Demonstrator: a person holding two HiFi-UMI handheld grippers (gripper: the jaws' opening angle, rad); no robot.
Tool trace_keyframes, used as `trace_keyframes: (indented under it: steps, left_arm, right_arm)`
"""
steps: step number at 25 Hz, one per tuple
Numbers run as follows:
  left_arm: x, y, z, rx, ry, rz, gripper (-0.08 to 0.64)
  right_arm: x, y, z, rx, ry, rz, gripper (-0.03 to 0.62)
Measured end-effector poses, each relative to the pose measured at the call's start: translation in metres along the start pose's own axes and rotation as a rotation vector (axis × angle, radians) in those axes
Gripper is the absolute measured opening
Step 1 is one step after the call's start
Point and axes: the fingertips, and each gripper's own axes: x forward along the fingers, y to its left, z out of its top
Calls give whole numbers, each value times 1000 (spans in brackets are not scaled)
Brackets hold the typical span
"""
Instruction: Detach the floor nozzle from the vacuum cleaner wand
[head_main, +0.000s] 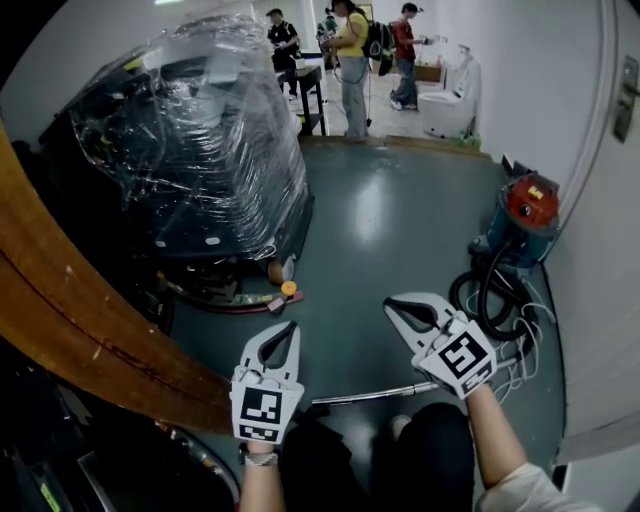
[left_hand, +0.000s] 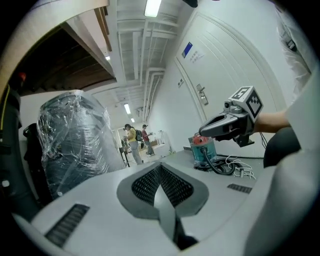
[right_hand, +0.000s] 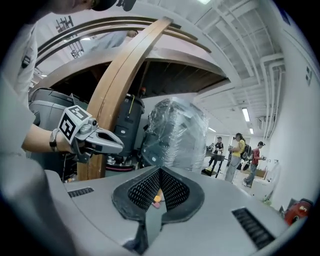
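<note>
Left gripper (head_main: 290, 327) and right gripper (head_main: 393, 306), jaws closed, empty, above wand (head_main: 365, 396) on floor (head_main: 400, 220); vacuum (head_main: 525, 215) at floor's right edge.

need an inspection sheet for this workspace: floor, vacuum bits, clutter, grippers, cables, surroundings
surface: dark glossy floor, bare in the middle
job's things: vacuum cleaner with a red top by the right wall; black hose looped in front of it; metal wand lying on the floor by the person's legs; floor nozzle not made out
clutter: small orange thing on the floor beside the wrapped load
grippers: left gripper and right gripper both held above the floor, jaws shut, nothing between them
cables: white cables loose beside the hose
surroundings: plastic-wrapped load, curved wooden beam, people at the far end
</note>
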Motion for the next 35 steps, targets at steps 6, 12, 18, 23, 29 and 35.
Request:
trace_keyframes:
  steps: [6,12,18,23,29,35]
  left_arm:
    - [-23,-10,43,29,-54,20,0]
    - [-38,-13,65,23,-71,38,1]
    - [-49,-6,71,32,-64,73,1]
    - [-51,-6,70,42,-50,80,2]
    - [-50,-11,63,51,-32,61,0]
    - [-48,-8,62,25,-46,60,1]
  right_arm:
    - [-22,0,42,-15,-43,-44,28]
    - [-33,11,77,-51,-74,-56,28]
    - [-39,17,83,-55,-61,-71,28]
    - [-37,21,82,-54,-52,-58,26]
    - [-30,29,78,-64,-43,-29,28]
    - [-26,30,75,-68,-33,-25,27]
